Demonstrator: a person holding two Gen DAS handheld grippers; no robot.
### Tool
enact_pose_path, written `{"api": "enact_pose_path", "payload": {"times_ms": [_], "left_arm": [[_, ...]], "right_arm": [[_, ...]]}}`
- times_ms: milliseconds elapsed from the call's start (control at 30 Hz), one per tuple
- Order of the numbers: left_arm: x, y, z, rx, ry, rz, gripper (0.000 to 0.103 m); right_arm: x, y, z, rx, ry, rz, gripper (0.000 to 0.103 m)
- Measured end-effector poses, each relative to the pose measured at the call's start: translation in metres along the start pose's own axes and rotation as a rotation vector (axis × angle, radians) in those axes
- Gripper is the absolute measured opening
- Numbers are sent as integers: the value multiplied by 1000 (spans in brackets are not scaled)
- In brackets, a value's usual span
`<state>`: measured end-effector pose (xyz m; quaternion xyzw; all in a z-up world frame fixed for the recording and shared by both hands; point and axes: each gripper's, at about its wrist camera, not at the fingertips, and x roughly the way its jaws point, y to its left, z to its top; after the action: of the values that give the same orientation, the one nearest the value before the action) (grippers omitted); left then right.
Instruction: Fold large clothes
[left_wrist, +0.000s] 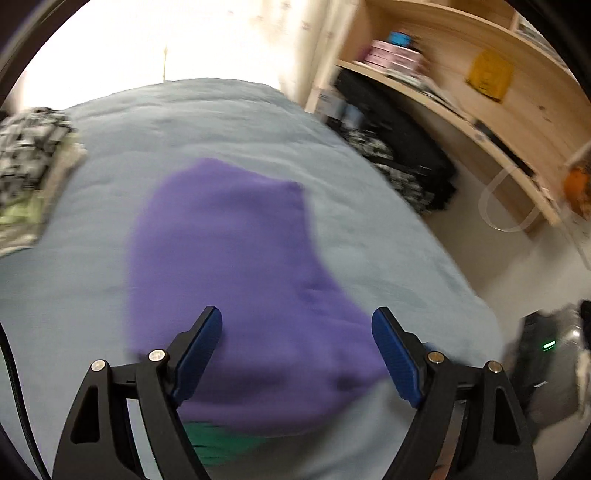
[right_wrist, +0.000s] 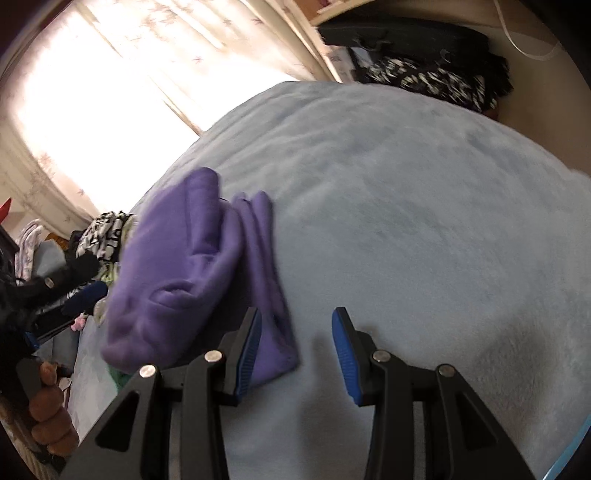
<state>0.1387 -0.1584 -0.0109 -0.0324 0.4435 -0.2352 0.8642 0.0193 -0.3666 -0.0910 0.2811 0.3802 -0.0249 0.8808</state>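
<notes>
A purple fleece garment lies folded on the light blue bed cover. In the right wrist view the same garment lies in thick folds left of centre. My left gripper is open and empty, above the garment's near part. My right gripper is open and empty, its left finger over the garment's near right corner. The left gripper also shows at the left edge of the right wrist view, blurred.
A black-and-white patterned pile of clothes sits at the bed's left side. A green cloth peeks out under the garment's near edge. Wooden shelves and dark bags stand right of the bed. A bright curtained window lies beyond.
</notes>
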Motion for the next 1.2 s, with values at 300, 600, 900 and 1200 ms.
{"api": "enact_pose_path", "payload": {"times_ms": [300,600,900,1200], "left_arm": [[13,96,-12,-138,46,104,82],[38,124,-14,-185,81,-126,84],[70,120,-5,-172,139,-213,84],[69,80,8,-53,142,-83,83]], "right_arm": [[17,36,62,-48,61,171,40],[124,42,88,35,412,345,41],[182,38,85,62,474,428,41],[110,44,93,-85,196,450,11]]}}
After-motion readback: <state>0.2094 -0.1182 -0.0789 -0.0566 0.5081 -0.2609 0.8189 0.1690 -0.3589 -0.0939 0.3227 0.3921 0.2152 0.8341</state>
